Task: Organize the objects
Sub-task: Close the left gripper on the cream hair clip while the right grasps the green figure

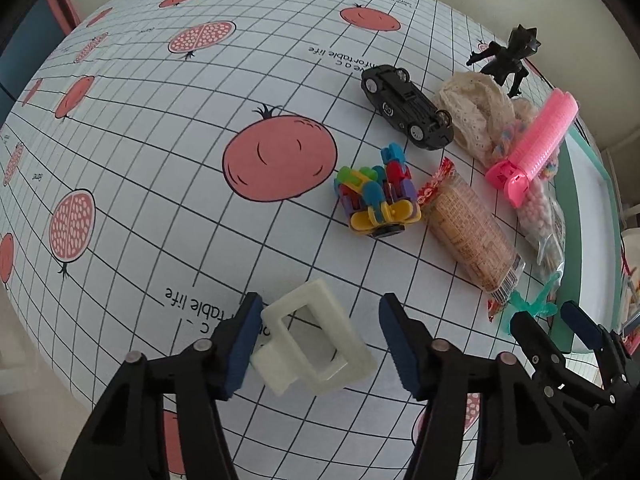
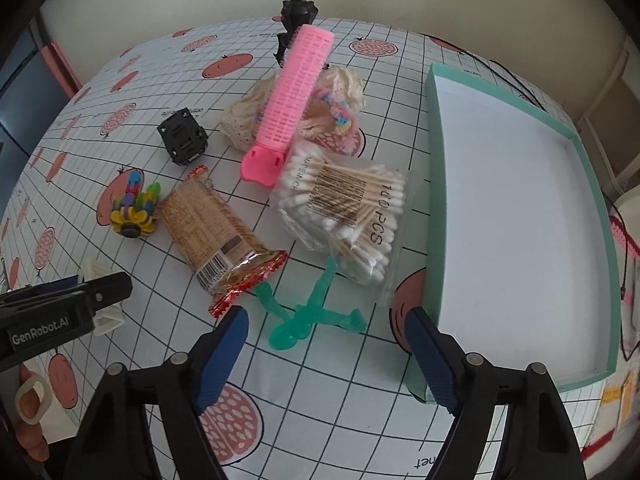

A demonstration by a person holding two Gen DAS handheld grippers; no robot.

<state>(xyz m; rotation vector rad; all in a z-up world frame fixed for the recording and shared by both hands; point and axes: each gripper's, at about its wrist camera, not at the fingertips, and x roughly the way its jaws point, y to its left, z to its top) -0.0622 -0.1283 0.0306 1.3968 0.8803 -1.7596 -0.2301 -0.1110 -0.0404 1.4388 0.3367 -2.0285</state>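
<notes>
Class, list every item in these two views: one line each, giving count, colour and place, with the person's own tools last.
hair clip: one, cream, between the left jaws
block toy: one, multicoloured, mid-table
toy car: one, black, upside down
figurine: one, black, far edge
lace cloth: one, cream, under the roller
hair roller: one, pink
biscuit pack: one, brown
cotton swabs: one bag, white
stretchy figure: one, green, before the right jaws
box: one, teal, right
left gripper: open
right gripper: open
</notes>
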